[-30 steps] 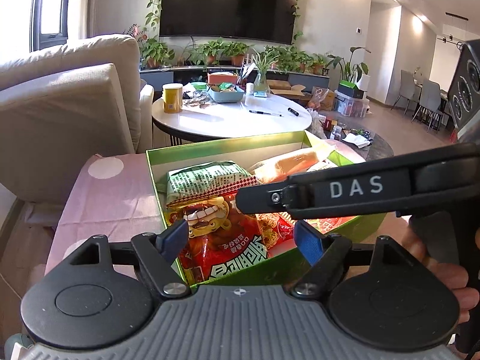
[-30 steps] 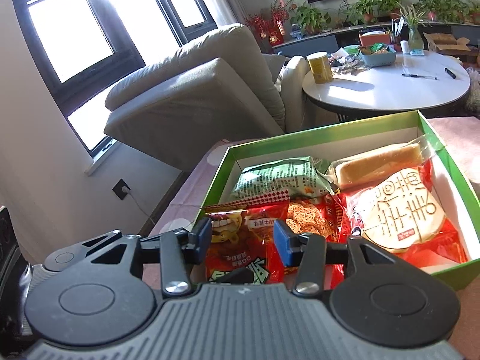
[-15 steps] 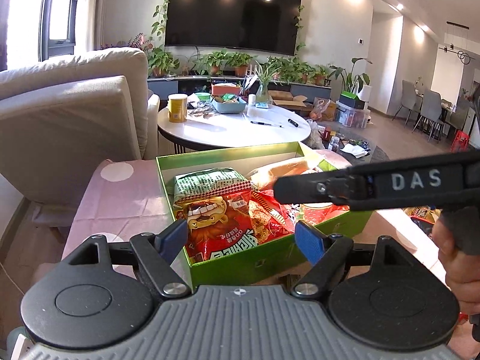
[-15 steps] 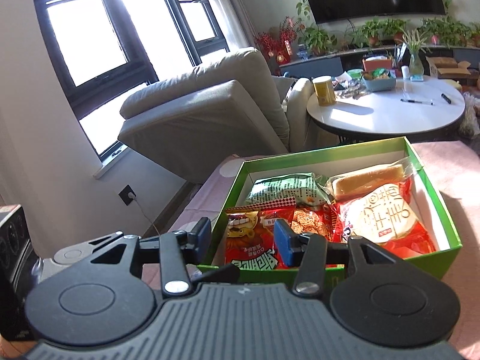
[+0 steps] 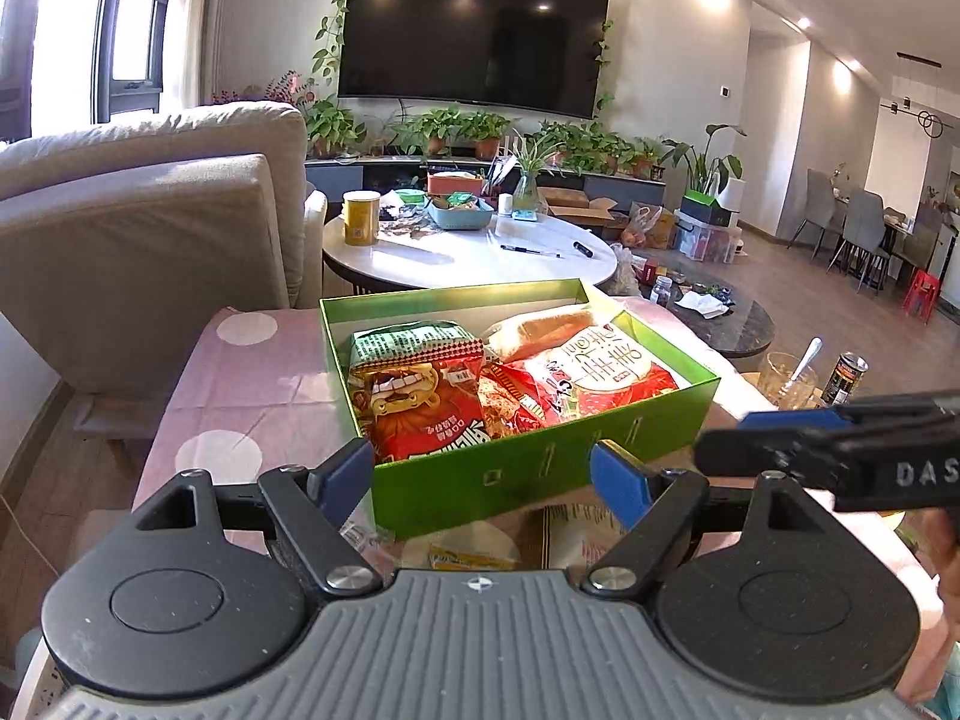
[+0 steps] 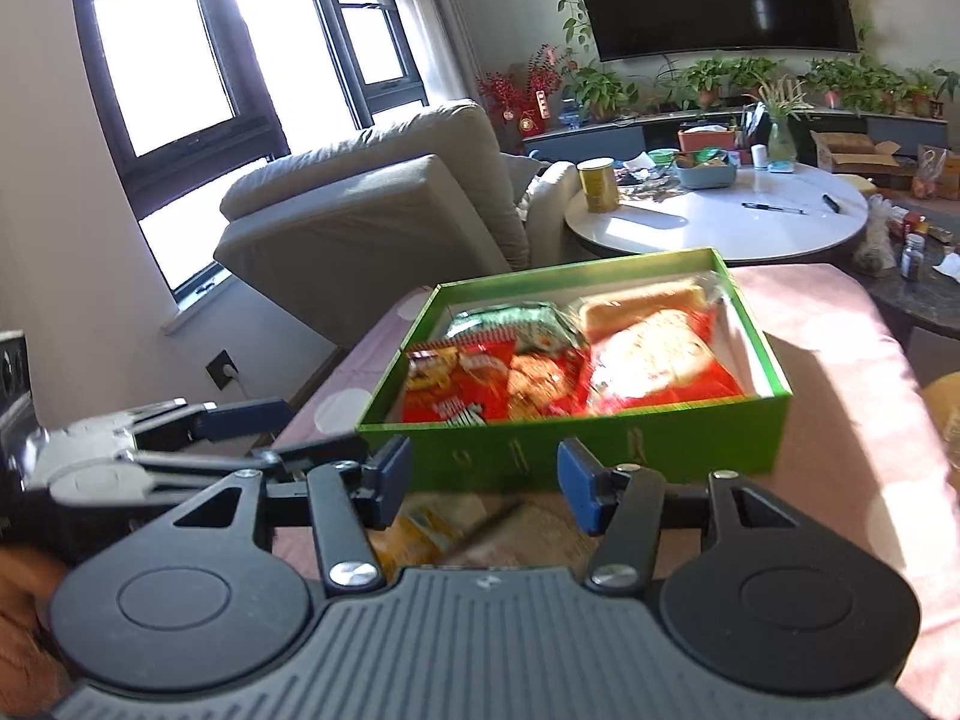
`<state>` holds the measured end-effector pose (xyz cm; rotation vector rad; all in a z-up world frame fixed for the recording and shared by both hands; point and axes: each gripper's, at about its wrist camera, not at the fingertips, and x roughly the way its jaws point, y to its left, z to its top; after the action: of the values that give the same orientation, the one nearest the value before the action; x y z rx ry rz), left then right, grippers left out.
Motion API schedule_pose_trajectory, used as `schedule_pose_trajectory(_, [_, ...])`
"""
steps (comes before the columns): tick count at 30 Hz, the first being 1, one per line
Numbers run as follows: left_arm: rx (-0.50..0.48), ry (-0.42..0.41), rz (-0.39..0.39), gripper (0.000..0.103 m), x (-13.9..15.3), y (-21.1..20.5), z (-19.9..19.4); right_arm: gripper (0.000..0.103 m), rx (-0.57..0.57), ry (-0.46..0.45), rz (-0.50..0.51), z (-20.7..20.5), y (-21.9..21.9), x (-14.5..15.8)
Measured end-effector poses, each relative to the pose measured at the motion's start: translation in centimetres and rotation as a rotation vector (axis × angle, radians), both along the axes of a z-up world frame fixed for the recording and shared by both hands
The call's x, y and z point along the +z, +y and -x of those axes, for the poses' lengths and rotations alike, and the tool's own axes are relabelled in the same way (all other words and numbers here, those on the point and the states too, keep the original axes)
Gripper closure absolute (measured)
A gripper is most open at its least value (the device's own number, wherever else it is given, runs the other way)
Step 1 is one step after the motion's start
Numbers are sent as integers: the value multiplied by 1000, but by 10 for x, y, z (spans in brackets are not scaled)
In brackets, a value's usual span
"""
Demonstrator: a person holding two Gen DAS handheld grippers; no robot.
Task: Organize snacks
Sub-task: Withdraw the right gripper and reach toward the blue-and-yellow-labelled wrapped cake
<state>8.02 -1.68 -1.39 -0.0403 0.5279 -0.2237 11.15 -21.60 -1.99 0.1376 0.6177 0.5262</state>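
Your left gripper (image 5: 480,477) had its blue-padded jaws spread wide with nothing between them, hanging just short of the near wall of the open green cardboard box (image 5: 540,468), which sat straight ahead of it on the pink cloth with pale dots (image 5: 252,372). Your right gripper (image 6: 485,477) was also parted, somewhat narrower, and empty, likewise just in front of that box wall. Inside the box, ahead of both grippers, lay the snacks: a red crinkly packet with a cartoon face (image 5: 420,414) at the near left, a green-and-white packet (image 5: 408,342) behind it, a clear-wrapped long bread roll (image 5: 546,324) at the far side, and a red bag showing a round pale cracker (image 5: 600,366) to the right. Below your jaws, on the cloth in front of the box, lay a few more wrapped items, a yellowish packet (image 6: 414,534) among them; what they were could not be told. Off to the right of your left gripper stood a clear glass with a spoon (image 5: 786,378) and a dark can (image 5: 843,378).
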Motion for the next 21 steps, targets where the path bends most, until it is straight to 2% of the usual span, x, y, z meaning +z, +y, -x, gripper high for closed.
schedule_pose_trajectory(4, [8, -1, 7, 26, 1, 2, 12, 41, 4, -10, 24, 18, -12, -5])
schedule_pose_trajectory(14, [6, -22, 17, 25, 8, 2, 38, 38, 39, 19, 159, 61, -37, -36])
schedule_pose_trajectory(21, [-11, -35, 24, 25, 13, -3, 49, 34, 72, 19, 234, 88, -48, -46])
